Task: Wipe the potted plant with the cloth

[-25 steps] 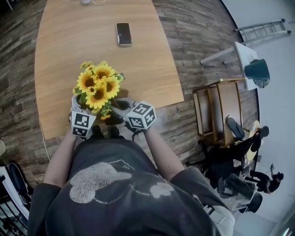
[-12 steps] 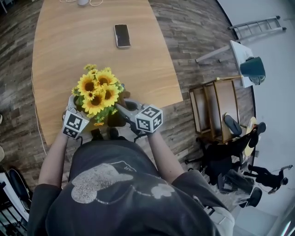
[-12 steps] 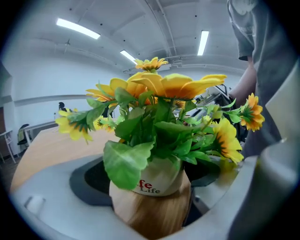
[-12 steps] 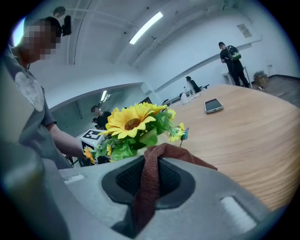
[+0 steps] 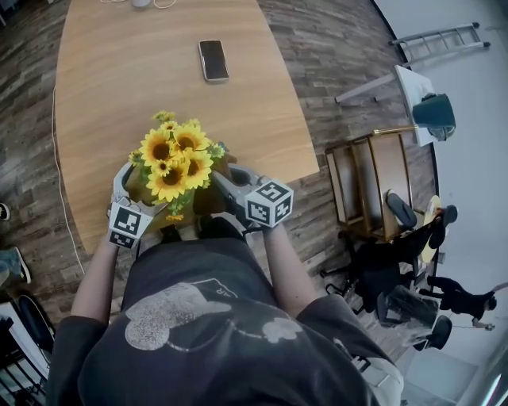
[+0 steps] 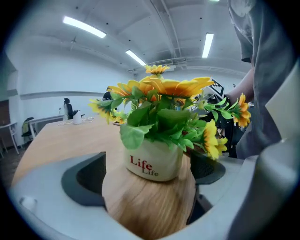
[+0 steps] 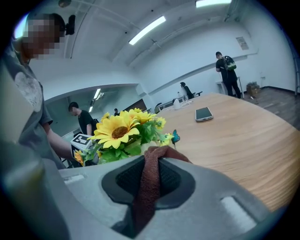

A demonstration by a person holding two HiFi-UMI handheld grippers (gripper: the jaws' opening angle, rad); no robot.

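A bunch of yellow sunflowers stands near the table's front edge and hides its pot from above. In the left gripper view the white pot with red "Life" print sits on the wood between the jaws. My left gripper is open; its jaws have just been opening, and both pads stand clear of the pot. My right gripper is shut on a brown cloth, just right of the flowers.
The wooden table stretches away from me, with a phone lying at its far middle. White items sit at the far edge. To the right, on the floor, are a wooden rack and office chairs.
My right gripper has drifted to the right, a little away from the flowers, cloth still in it. The left gripper's cube has shifted slightly left and toward me.
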